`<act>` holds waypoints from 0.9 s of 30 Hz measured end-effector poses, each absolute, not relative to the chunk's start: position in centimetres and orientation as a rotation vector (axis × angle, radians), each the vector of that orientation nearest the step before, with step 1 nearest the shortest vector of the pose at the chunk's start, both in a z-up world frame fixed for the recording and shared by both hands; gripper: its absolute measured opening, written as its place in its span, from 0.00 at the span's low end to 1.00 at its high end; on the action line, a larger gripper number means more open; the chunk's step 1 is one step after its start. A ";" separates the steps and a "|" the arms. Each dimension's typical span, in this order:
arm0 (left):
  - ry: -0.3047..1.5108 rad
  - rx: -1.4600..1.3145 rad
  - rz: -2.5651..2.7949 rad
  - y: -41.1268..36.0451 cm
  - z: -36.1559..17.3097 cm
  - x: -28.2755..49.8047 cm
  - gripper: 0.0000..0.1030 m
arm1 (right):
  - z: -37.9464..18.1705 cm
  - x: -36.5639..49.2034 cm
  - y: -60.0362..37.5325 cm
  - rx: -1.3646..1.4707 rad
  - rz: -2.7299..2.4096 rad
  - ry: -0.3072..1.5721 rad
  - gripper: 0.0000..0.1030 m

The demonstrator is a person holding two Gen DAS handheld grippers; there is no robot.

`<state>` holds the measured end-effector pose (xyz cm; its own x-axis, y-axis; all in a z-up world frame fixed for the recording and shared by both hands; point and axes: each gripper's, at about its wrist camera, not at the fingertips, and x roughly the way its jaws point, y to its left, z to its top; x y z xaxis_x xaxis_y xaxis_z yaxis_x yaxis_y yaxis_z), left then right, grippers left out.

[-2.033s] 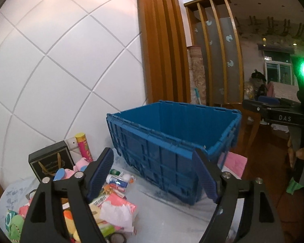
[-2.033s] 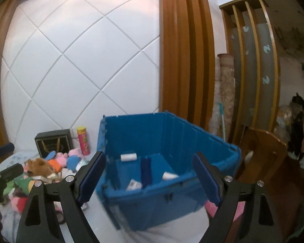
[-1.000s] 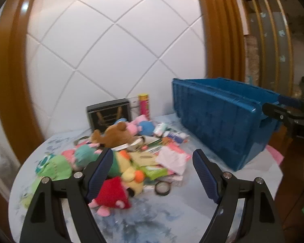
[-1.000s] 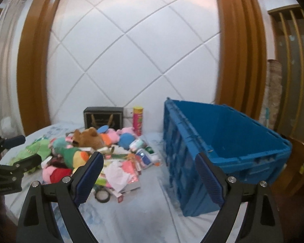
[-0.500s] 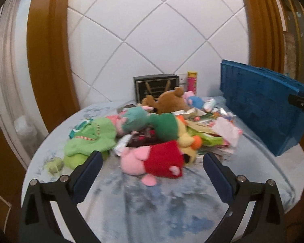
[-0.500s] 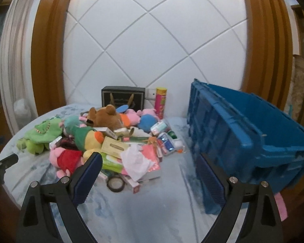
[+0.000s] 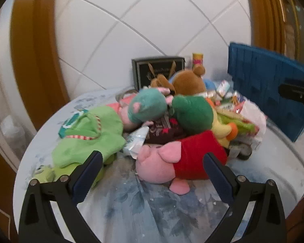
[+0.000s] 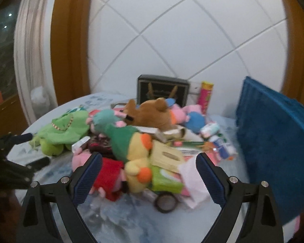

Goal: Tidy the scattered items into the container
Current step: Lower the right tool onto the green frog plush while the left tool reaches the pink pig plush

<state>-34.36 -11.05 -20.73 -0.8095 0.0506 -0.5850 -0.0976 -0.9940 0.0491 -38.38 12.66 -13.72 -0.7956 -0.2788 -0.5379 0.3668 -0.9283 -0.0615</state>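
Note:
A heap of soft toys and packets lies on a round table (image 7: 131, 202). Nearest my open, empty left gripper (image 7: 152, 168) is a pink pig plush in a red dress (image 7: 182, 160), with a green dinosaur plush (image 7: 91, 135) to its left. The blue crate (image 7: 269, 93) stands at the right. My right gripper (image 8: 150, 172) is open and empty just before a yellow duck plush (image 8: 137, 160); the pig (image 8: 109, 174) and the blue crate (image 8: 277, 141) show there too. The left gripper shows at the left edge (image 8: 14, 156).
A brown bear plush (image 8: 152, 113), a black box (image 8: 162, 89) and a yellow-pink tube (image 8: 205, 95) stand at the back by the white padded wall. A tape ring (image 8: 166, 202), a green tissue pack (image 8: 166, 182) and small packets lie near the crate.
Both grippers have swung left from the crate toward the heap and moved closer to it. The pig plush now lies just ahead of the left gripper. Both stay open.

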 end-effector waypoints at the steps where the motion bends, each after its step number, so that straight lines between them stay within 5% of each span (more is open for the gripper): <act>1: 0.111 -0.961 2.890 -10.8 -21.4 -35.0 0.98 | -14.3 -39.0 12.2 0.785 -2.666 0.237 0.91; 7: 0.062 -1.051 2.811 -8.6 -24.3 -37.6 0.98 | -16.7 -42.4 11.4 0.844 -2.621 0.275 0.91; 17: -0.453 -1.234 2.784 -9.8 -27.4 -39.8 0.98 | -16.9 -47.5 11.7 0.804 -2.550 0.360 0.91; 27: -0.717 -1.328 2.805 -9.1 -29.6 -42.6 1.00 | -19.1 -49.4 10.0 0.810 -2.421 0.455 0.91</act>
